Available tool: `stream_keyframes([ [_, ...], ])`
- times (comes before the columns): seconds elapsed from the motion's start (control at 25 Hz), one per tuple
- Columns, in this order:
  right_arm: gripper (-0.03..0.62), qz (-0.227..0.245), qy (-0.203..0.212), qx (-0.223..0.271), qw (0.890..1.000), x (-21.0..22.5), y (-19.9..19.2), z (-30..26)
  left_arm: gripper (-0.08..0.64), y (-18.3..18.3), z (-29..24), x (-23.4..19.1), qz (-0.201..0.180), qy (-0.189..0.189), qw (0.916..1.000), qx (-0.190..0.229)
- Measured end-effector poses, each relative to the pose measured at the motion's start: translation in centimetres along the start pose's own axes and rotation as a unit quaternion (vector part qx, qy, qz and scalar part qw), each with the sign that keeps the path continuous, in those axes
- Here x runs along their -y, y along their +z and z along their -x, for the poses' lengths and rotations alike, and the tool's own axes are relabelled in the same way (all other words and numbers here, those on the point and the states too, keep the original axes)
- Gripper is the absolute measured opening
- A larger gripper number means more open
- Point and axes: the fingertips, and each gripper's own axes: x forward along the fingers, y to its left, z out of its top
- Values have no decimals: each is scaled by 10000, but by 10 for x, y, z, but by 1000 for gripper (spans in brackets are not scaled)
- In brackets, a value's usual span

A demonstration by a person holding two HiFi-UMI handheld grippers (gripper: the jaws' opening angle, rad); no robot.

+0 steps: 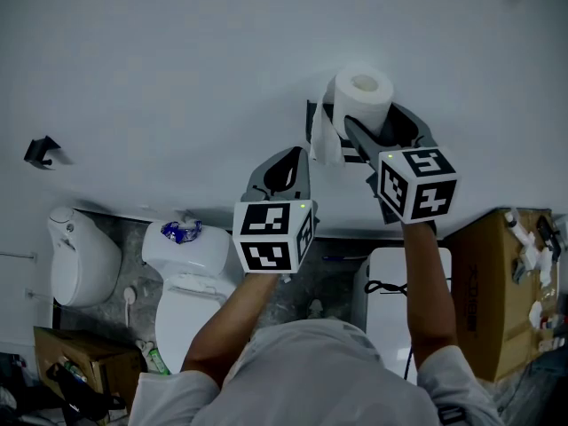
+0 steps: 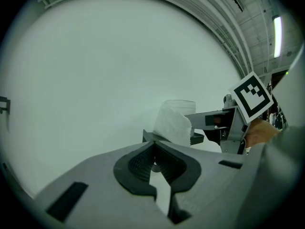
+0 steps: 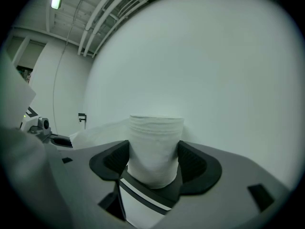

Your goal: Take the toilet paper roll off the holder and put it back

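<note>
Nearest are the person's two bare forearms, each ending in a white cube printed with black square markers, one on the left (image 1: 272, 233) and one on the right (image 1: 415, 183); these patterns are the only print that can be made out. Below them on the floor stand a white toilet (image 1: 191, 282), with a blue-printed item on its tank too small to read, and a brown cardboard box (image 1: 493, 282) at the right. The left gripper (image 1: 288, 162) (image 2: 152, 147) hangs just left of the roll with its jaws brought together at the tips and nothing between them. The right gripper (image 1: 377, 122) (image 3: 153, 161) reaches further, its dark ribbed pads set against opposite sides of the toilet paper roll (image 1: 362, 96) (image 3: 155, 147) (image 2: 174, 120). The roll is white, full and softly ridged, and it stands upright with its hollow core opening upward. A loose sheet (image 1: 326, 140) trails from its left side. It sits at the dark holder (image 1: 311, 114), which is fixed to the plain pale wall (image 1: 177, 60) behind it.
</note>
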Motion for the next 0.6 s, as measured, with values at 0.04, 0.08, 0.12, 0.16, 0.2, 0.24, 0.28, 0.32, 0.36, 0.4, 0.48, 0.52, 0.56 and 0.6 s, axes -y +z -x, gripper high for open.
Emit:
stream_keyframes([
  [0.04,320,5,-18,11,10000,0,0,1,5,-1,1,-1,9,3,10000,-9],
  [0.08,319,4,-41,30,10000,0,1,2,5,-2,2,-1,17,3,10000,-19],
  [0.12,318,-3,-68,57,10000,0,1,3,5,-2,3,-1,21,0,10000,-25],
  [0.16,318,-11,-97,93,9999,1,3,4,5,-2,4,-1,22,-4,10000,-27],
  [0.2,316,-24,-124,132,9998,2,4,5,5,-2,5,-2,21,-7,10000,-26],
  [0.24,316,-43,-143,170,9997,2,6,6,5,-2,5,-2,21,-10,10000,-25],
  [0.28,316,-69,-151,203,9997,3,7,7,5,-3,6,-3,21,-12,10000,-26],
  [0.32,316,-95,-150,229,9996,2,9,8,5,-3,6,-4,22,-13,10000,-28],
  [0.36,314,-113,-148,249,9995,2,10,8,5,-3,7,-4,24,-16,10000,-30],
  [0.4,314,-118,-148,265,9995,1,11,9,5,-4,8,-5,27,-20,10000,-33],
  [0.48,314,-116,-138,293,9994,-1,14,11,5,-4,9,-4,29,-34,10000,-29],
  [0.52,314,-117,-128,307,9994,-2,15,13,5,-3,10,-4,30,-41,10000,-25],
  [0.56,314,-118,-118,321,9993,-4,16,14,5,-3,11,-3,30,-48,10000,-20],
  [0.6,314,-118,-114,335,9993,-5,17,15,5,-3,12,-3,30,-54,10000,-17],
])
